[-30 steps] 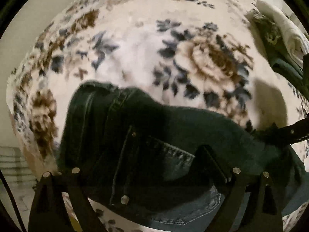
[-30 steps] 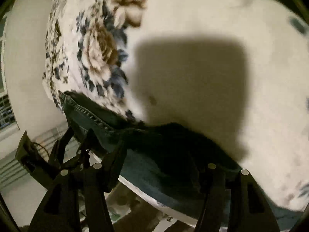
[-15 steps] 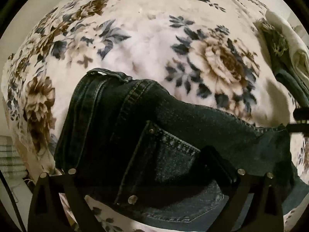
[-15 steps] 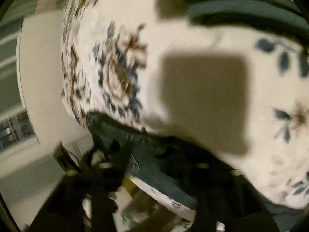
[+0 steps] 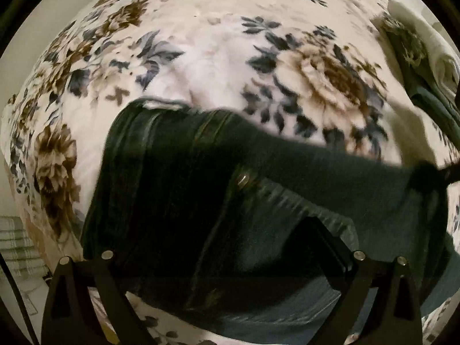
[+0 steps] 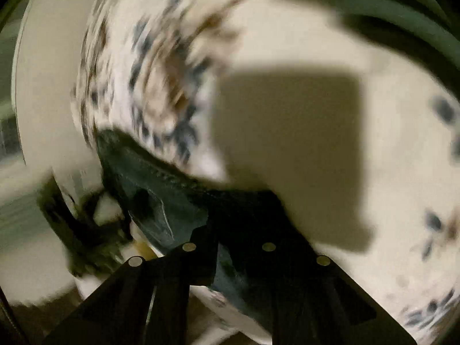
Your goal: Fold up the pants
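At the far left of the left wrist view, a pale wall and a strip of striped cloth (image 5: 17, 238) show past the edge of the floral blanket (image 5: 218, 66), cream with brown and blue-grey flowers. The dark denim pants (image 5: 178, 201) lie across the lower middle of that blanket, folded, with a riveted back pocket (image 5: 287, 221) facing up and the waistband end toward the left. The left gripper (image 5: 230, 261) stands wide apart over them, its black fingers (image 5: 83, 290) framing the pocket, nothing pinched between them. Further right, the tip of the right gripper (image 5: 425, 172) meets the right end of the denim. At the upper right edge a dark green garment (image 5: 431, 100) and a white folded cloth (image 5: 431, 46) lie on the blanket.

The right wrist view is blurred. The pants (image 6: 161, 189) trail toward the lower left off the blanket (image 6: 402, 201), and the right gripper (image 6: 230, 247) has its fingers (image 6: 290, 256) drawn close on dark denim. A square shadow (image 6: 287, 132) falls on the blanket above them.
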Demonstrator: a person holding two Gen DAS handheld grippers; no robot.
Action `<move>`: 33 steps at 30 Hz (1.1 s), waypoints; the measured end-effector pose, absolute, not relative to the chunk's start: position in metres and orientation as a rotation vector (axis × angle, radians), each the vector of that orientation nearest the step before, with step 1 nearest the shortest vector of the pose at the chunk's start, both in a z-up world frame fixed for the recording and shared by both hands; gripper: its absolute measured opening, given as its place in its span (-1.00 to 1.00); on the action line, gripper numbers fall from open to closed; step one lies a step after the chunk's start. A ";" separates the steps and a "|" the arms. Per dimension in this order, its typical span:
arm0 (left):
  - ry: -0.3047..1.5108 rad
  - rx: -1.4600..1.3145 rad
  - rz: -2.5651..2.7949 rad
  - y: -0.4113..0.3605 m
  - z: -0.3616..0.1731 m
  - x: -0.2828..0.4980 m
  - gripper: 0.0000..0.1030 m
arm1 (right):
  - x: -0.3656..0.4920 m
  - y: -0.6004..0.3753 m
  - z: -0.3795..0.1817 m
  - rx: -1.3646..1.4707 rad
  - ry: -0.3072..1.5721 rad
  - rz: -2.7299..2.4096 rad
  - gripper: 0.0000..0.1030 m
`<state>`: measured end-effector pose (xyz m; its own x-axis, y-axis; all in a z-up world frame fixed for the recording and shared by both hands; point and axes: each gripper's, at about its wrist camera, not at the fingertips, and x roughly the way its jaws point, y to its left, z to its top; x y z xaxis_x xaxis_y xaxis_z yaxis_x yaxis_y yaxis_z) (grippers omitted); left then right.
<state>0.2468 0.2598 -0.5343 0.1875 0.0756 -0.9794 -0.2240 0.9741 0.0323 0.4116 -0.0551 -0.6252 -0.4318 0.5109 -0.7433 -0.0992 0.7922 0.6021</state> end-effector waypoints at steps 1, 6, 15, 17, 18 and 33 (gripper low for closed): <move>1.368 -0.126 0.211 0.260 -0.533 0.247 0.98 | 0.411 -0.060 -0.624 0.308 1.902 0.713 -0.71; 1.369 -0.171 0.216 0.263 -0.516 0.244 0.98 | 0.405 -0.074 -0.598 0.270 1.880 0.644 -0.29; 1.334 -0.161 0.183 0.247 -0.506 0.267 0.98 | 0.388 -0.051 -0.618 0.312 1.911 0.687 0.22; 1.362 -0.107 0.204 0.247 -0.516 0.271 0.98 | 0.388 -0.025 -0.640 0.326 1.943 0.687 -0.79; 1.375 -0.107 0.203 0.250 -0.521 0.271 0.98 | 0.395 -0.032 -0.643 0.379 1.941 0.638 -0.77; 1.280 -0.676 0.366 0.402 -0.505 0.196 0.95 | 0.338 -0.087 -0.566 0.603 1.608 0.270 0.32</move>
<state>0.1955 0.4016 -0.5046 0.2662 -0.1133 -0.9572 -0.6025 0.7556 -0.2570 0.3376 -0.0869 -0.5664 -0.0270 0.5278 -0.8489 0.2212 0.8313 0.5099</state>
